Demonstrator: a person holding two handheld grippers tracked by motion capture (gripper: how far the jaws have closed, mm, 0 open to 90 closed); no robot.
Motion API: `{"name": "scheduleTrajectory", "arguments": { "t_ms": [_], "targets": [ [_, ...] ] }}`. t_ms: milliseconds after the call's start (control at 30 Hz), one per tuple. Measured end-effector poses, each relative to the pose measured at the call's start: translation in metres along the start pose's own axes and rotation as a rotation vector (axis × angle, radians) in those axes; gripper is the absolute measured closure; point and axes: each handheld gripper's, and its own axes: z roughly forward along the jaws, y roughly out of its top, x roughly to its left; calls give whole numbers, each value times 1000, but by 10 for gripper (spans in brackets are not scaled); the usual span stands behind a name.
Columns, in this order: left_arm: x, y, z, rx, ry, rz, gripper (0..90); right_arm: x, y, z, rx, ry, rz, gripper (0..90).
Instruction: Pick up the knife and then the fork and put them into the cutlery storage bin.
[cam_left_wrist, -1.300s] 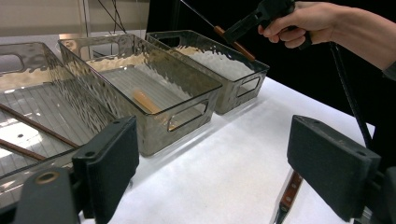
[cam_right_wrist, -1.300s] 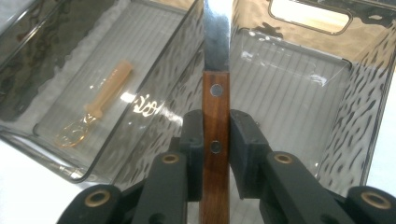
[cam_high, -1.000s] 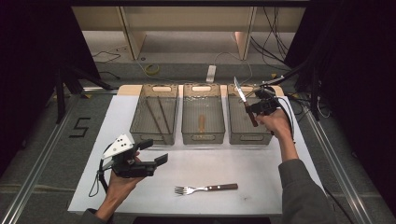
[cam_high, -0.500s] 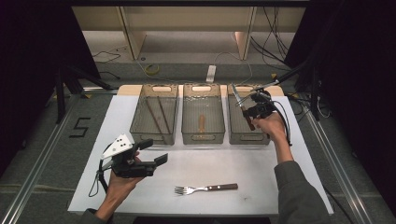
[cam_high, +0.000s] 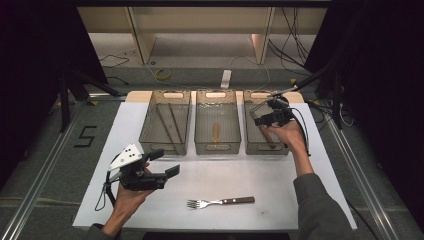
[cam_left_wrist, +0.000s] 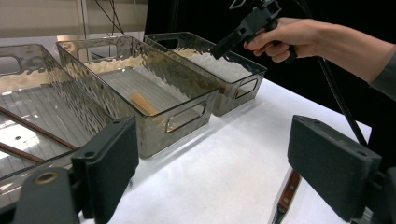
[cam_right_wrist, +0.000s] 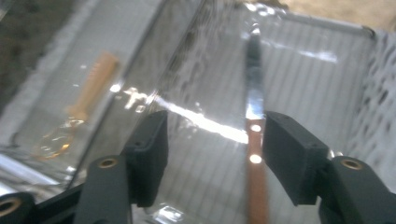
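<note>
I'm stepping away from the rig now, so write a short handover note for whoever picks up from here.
Right gripper: jaws have just been opening above the right bin; the knife lies between them in the right gripper view, not pressed by the pads.
Left gripper: open, nothing in it, held over the white mat.
Things: chopsticks in the left bin, a wooden-handled utensil in the middle bin.
Done: knife delivered.
Left: the fork lies on the mat, probably next.

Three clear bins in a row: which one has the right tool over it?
The rightmost bin. The right tool hangs above it, jaws open, a knife lying inside. The middle bin holds a small wooden piece, the left bin thin sticks.
</note>
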Motion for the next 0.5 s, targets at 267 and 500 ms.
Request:
{"name": "scheduleTrajectory", "arguments": {
  "t_ms": [267, 500],
  "targets": [
    [0, 0, 0, 1, 1, -2, 161, 15, -6, -22, -34, 34, -75, 338],
    [0, 0, 1, 5, 2, 2, 161, 39, -19, -46, -85, 84, -166, 320]
  ]
}}
